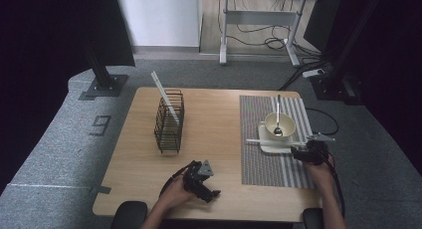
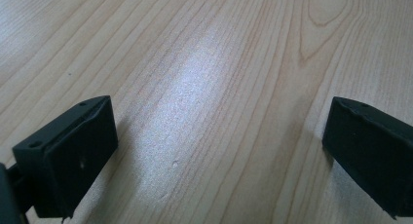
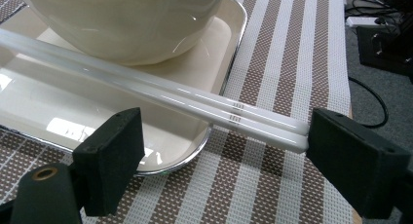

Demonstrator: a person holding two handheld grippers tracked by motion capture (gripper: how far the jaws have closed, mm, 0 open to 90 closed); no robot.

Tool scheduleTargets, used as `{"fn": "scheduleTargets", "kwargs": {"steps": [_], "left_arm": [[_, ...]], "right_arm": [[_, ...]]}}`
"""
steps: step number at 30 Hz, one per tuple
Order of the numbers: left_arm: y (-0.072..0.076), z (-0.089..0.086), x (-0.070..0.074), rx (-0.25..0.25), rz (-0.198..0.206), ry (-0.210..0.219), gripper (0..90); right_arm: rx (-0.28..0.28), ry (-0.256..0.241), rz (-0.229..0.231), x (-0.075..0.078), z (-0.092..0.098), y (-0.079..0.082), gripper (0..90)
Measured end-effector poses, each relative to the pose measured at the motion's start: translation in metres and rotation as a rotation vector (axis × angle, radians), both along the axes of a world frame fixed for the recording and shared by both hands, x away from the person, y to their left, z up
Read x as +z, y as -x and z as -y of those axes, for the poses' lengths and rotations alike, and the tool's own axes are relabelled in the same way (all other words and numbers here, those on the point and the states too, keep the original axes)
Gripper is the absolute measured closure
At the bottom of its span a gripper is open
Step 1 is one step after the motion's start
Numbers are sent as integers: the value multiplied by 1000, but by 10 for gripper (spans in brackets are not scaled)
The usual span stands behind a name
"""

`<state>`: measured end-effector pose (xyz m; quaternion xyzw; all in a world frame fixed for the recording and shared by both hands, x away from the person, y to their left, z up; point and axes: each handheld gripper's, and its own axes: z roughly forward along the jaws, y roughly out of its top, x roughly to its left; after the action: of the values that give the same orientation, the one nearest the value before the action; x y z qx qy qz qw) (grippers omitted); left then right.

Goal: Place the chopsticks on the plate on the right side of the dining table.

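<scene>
Down at the lower centre of the high view, your left gripper [image 1: 202,181] sat wide open over bare table [image 2: 204,87]. Further right, your right gripper [image 3: 224,151] gaped around the white chopsticks [image 3: 195,100], which lay across the tray [image 3: 221,58] at the frame's right, beside the bowl [image 1: 279,124].

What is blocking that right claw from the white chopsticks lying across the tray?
Nothing visible. The right claw is open, with the chopsticks directly ahead of its jaws, their ends past the tray rim.
</scene>
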<state>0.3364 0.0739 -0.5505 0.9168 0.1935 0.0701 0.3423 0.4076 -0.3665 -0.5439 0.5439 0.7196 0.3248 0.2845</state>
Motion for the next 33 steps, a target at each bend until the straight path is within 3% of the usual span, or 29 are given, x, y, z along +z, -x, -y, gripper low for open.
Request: {"fn": "scheduleTargets", "kwargs": {"steps": [17,22,27,33], "left_arm": [[0,0,0,-3,0,-2,0],[0,0,0,-2,0,-2,0],[0,0,0,-1,-1,0,0],[0,0,0,-1,0,0,0]], "right_arm": [[4,7,-1,5,1,8,134],[65,-11,3,10,-5,16,131],[132,-22,-18,7,-15,15,126],[148,-10,-40,2,-20,9,125]]}}
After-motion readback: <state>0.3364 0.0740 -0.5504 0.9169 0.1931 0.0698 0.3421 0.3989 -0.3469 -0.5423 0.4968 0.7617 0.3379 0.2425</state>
